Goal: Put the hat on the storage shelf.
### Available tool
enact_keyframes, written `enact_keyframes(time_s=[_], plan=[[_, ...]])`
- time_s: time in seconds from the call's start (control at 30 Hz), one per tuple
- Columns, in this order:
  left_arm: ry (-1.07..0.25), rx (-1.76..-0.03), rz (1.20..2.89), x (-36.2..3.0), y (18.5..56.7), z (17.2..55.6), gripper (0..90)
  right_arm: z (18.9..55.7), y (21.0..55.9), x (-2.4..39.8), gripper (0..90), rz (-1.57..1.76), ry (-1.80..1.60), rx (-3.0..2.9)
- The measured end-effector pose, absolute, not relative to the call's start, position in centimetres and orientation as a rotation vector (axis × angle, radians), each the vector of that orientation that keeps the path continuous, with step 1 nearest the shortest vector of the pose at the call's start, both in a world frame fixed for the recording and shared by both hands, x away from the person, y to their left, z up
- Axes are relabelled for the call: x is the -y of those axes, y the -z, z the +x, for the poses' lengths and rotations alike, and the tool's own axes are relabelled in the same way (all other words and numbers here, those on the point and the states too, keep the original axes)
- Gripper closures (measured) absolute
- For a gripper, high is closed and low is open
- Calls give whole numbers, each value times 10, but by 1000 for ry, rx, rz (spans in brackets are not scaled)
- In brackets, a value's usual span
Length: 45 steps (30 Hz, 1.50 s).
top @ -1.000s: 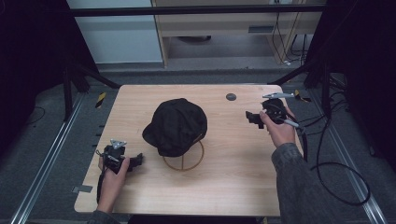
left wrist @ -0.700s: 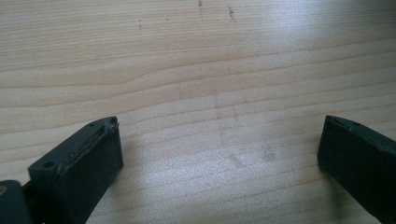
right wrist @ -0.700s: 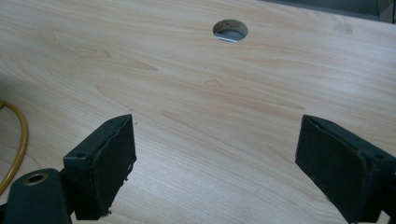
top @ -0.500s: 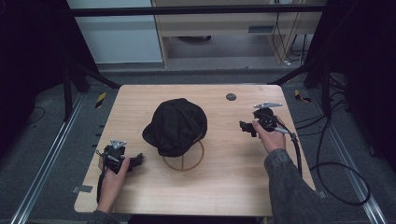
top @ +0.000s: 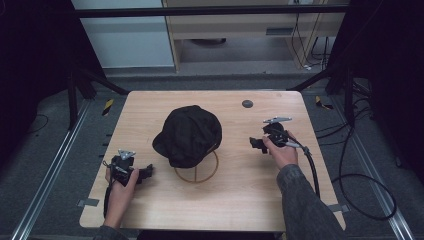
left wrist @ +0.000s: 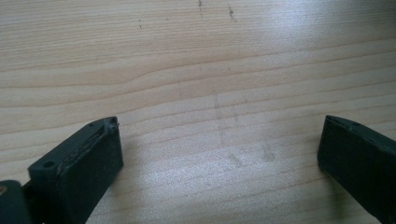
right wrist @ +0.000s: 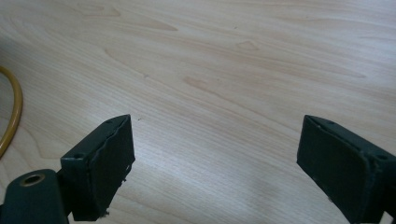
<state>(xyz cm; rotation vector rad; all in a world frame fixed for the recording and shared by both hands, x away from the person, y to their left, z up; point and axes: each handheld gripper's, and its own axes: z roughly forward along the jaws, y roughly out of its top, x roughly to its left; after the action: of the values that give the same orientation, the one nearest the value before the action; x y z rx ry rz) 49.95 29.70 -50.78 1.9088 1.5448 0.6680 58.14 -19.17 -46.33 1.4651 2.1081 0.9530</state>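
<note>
A black cap (top: 189, 135) sits on a gold wire stand (top: 197, 171) in the middle of the wooden table (top: 235, 190). My left gripper (top: 147, 171) rests low at the table's front left, jaws wide apart over bare wood (left wrist: 219, 116), pointing right toward the stand. My right gripper (top: 254, 143) hovers to the right of the cap, open, pointing left at it. In the right gripper view its jaws stand apart over bare wood, and the stand's gold ring (right wrist: 11, 116) curves in at the left edge.
A small dark round disc (top: 247, 104) lies near the table's far edge. Black cables (top: 350, 185) trail off the right side onto the grey floor. Metal rails run along both sides of the table.
My right gripper has moved left and toward the near side, closing in on the cap. The left gripper has stayed put.
</note>
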Motion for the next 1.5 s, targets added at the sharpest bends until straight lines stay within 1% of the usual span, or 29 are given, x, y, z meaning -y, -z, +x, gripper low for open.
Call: enact_keyframes(time_s=[0.5, 1.17, 1.5], plan=[[-667, -1546, 1908, -297, 508, 499, 0, 586, 487, 160, 113, 1464, -1002, -2141], [-666, -1543, 1910, -297, 508, 500, 0, 588, 495, 134, 114, 1467, -1065, -2131], [-666, -1542, 1911, -297, 508, 500, 0, 585, 506, 120, 93, 1441, -1026, -2149]])
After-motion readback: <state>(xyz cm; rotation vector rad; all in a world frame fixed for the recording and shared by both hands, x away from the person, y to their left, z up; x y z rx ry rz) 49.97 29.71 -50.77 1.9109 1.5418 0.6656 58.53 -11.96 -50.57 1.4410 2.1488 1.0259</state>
